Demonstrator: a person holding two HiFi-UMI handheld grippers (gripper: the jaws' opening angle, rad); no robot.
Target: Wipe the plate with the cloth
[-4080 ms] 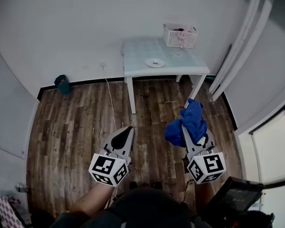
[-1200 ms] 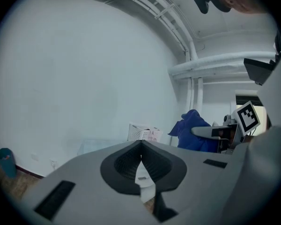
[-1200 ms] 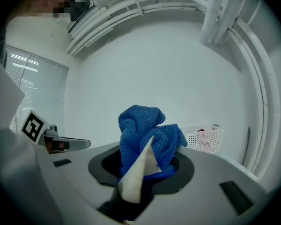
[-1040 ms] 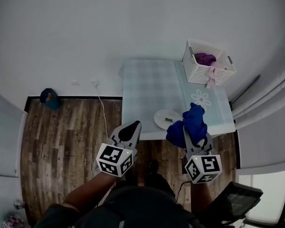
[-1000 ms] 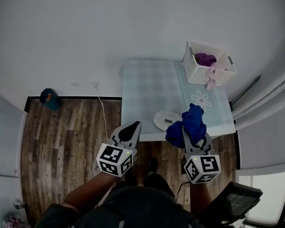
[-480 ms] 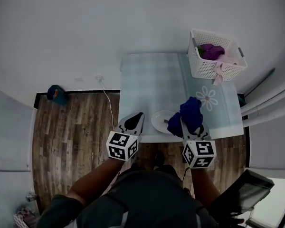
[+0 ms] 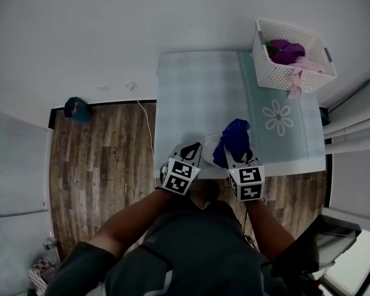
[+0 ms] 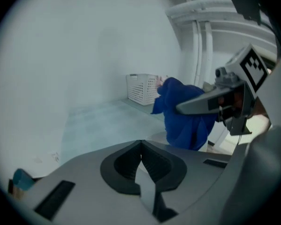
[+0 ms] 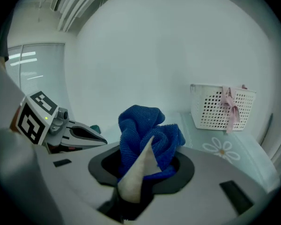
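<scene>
Right gripper (image 9: 141,167) clenched on blue cloth (image 7: 233,139); left gripper (image 8: 141,149) closed, empty. Plate (image 7: 208,145) at frame centre: lower cloth flat onto it, left steadies rim.

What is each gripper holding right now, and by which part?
Right gripper: blue cloth, pinched at its bunched lower end. Left gripper: nothing, fingers shut.
</scene>
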